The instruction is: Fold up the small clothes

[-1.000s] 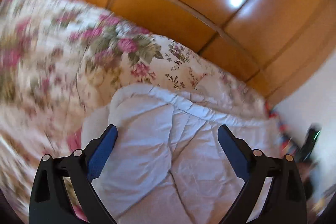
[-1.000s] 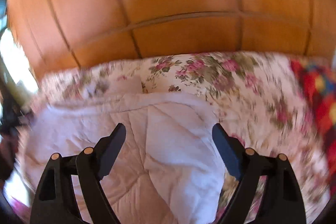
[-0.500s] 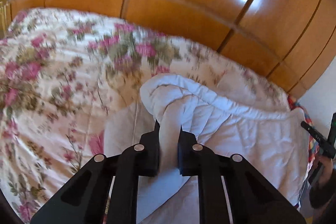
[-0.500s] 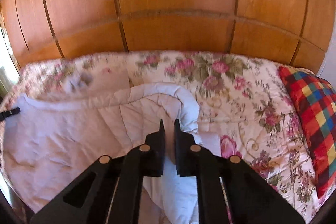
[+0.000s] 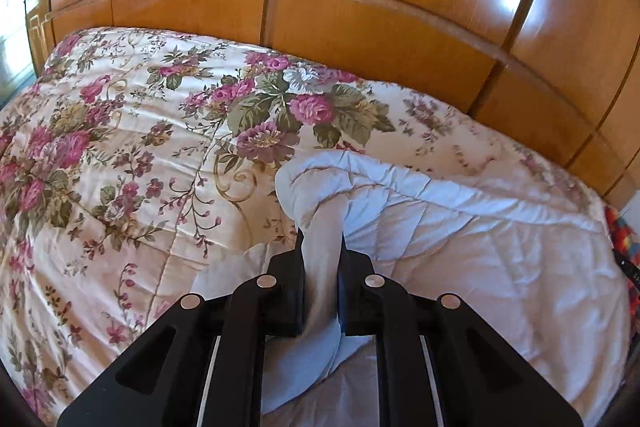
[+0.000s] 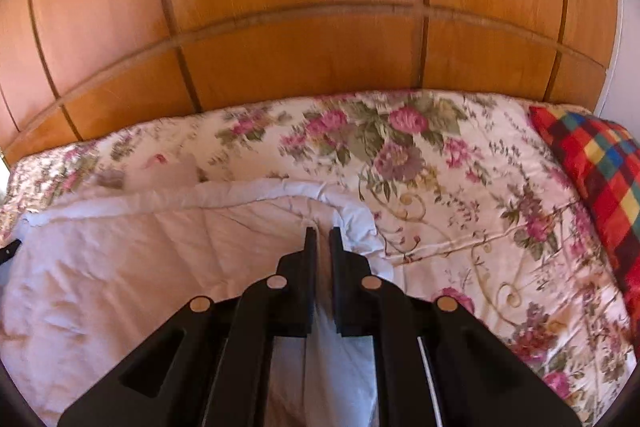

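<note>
Flowered bedspread (image 5: 120, 155) covers the bed; wooden panels (image 5: 360, 47) behind. White quilted garment (image 5: 480, 247) lies flat on it, long axis running side to side between the hands. Left gripper (image 5: 320, 243) pinches its left corner; right gripper (image 6: 322, 239) pinches the right corner. Both jaws narrow, cloth between, fold line straight ahead.

Floral-covered bed (image 5: 132, 163) with white quilted garment (image 5: 480, 251) and plaid pillow (image 6: 596, 163) on top.
</note>
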A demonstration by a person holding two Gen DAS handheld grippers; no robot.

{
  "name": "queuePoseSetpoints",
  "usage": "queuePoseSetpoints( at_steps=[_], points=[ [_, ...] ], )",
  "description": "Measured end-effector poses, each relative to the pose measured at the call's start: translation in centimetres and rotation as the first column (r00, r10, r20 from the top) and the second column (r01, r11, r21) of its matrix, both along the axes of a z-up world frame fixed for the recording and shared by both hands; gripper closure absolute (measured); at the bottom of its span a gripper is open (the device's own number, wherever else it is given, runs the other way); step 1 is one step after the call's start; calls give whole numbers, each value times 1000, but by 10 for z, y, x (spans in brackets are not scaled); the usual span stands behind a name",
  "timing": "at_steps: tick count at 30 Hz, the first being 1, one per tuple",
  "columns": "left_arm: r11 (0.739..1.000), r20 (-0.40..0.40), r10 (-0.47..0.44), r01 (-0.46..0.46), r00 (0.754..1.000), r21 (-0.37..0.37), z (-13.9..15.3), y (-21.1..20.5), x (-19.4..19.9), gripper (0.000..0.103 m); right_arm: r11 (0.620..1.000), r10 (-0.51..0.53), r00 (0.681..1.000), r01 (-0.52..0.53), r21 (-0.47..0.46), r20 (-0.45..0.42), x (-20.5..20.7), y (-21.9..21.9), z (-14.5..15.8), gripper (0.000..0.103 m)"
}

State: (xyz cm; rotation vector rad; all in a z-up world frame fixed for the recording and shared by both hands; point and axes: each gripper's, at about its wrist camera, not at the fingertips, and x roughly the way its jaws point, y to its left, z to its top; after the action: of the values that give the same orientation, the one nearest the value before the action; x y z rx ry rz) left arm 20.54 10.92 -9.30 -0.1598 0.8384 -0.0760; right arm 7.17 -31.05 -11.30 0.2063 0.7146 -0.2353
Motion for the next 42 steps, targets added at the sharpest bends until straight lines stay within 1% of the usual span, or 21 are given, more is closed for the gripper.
queuePoseSetpoints(
  at_steps=[2,5,9,11,15,18,19,20,21,22,23,24,25,26,27,29,31,32,34,37,42],
  points=[
    [1000,-4,-1,1,1000,7,-12,-2,6,92,1000,-11,1000,11,27,-19,7,-7,-15,97],
    [1000,-24,8,-9,1000,-24,-28,2,13,89,997,-36,999,39,66,-40,13,-17,-33,100],
    [999,-35,15,-17,999,-50,-38,4,18,87,995,-44,998,48,88,-48,18,-21,-42,100],
    [998,-43,13,-15,999,-56,-40,4,19,84,996,-47,998,51,71,-47,17,-19,-42,100],
    [996,-37,8,-12,999,-91,-38,8,18,84,998,-54,998,55,41,-43,16,-15,-40,98],
    [990,-23,1,-5,1000,-138,-27,13,10,77,998,-59,997,60,23,-46,14,-12,-37,96],
    [989,-13,3,-5,1000,-146,-20,15,5,70,998,-58,997,59,19,-42,12,-11,-35,95],
    [989,-3,3,-4,1000,-147,-15,15,0,59,998,-57,997,58,18,-42,11,-11,-33,93],
    [989,11,4,-2,1000,-149,-8,15,-5,52,998,-58,997,59,19,-42,10,-12,-31,92],
    [987,42,1,6,999,-159,2,14,-15,42,998,-57,998,58,21,-40,7,-12,-26,86],
    [986,62,-3,13,998,-164,9,12,-20,37,998,-56,998,57,21,-33,4,-13,-21,77],
    [986,84,-10,24,996,-162,17,9,-27,36,998,-58,998,58,20,-26,2,-13,-18,69],
    [988,115,-23,40,993,-150,28,4,-34,35,998,-67,998,67,14,-11,-3,-13,-11,50],
    [988,140,-36,56,990,-141,37,-2,-39,35,998,-63,998,63,18,12,-9,-13,-4,44],
    [988,172,-59,82,983,-131,48,-11,-45,35,998,-51,998,50,23,27,-12,-12,1,44],
    [986,209,-94,121,973,-119,62,-25,-52,26,1000,-24,999,24,-1,45,-19,-5,15,44],
    [978,237,-148,177,960,-110,73,-47,-58,24,999,7,998,-5,-36,66,-28,9,30,42],
    [973,241,-180,209,954,-101,76,-60,-59,24,999,26,996,-22,-50,82,-33,16,36,39],
    [963,237,-230,255,944,-81,76,-81,-60,24,995,64,992,-55,-78,110,-41,32,47,36],
    [948,208,-291,310,934,-65,69,-111,-59,24,988,128,983,-114,-106,132,-46,56,55,35],
    [939,155,-329,339,932,-48,52,-137,-51,24,974,191,975,-174,-148,111,-32,81,50,34]
  ],
)
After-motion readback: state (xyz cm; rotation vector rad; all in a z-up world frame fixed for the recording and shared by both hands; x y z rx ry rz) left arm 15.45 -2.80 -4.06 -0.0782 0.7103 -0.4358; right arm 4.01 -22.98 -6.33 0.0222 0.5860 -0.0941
